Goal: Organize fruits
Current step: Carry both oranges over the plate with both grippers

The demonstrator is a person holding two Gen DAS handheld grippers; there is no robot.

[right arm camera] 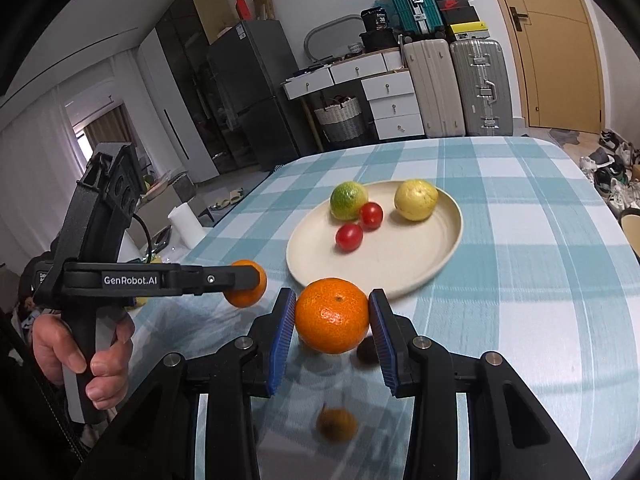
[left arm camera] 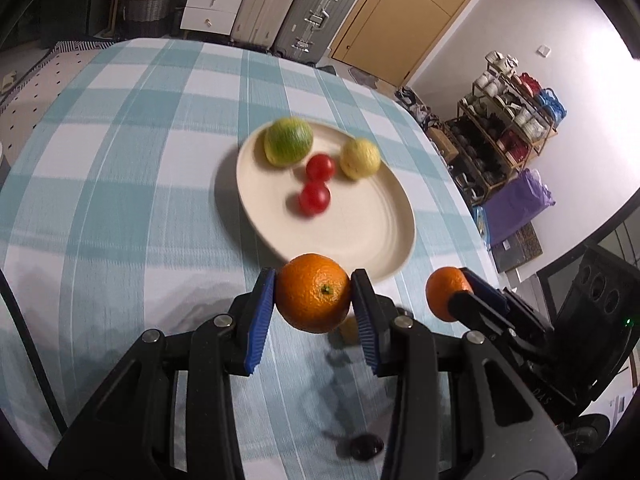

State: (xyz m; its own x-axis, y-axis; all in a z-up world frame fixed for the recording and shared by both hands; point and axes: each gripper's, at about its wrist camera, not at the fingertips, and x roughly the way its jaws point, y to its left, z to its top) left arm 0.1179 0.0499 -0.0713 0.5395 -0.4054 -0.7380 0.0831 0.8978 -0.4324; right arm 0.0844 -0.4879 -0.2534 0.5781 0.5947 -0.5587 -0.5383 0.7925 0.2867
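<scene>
Above checked tablecloth (left arm camera: pixel 120 200), pads (left arm camera: pixel 262 312) clamp orange (left arm camera: pixel 314 298).

Brightness: even indoor light, moderately bright in both views.
Source: a curtained window (right arm camera: pixel 86 136) glows at the left of the right wrist view.
Shadows: soft grey patches on the bench (left arm camera: pixel 120 184) under each tool.
Blur: the plate (left arm camera: pixel 360 236) and its fruit smear in the left wrist view; a brown fruit (right arm camera: pixel 337 424) is blurred.
Distortion: strong fisheye bending, with dark corners.
</scene>
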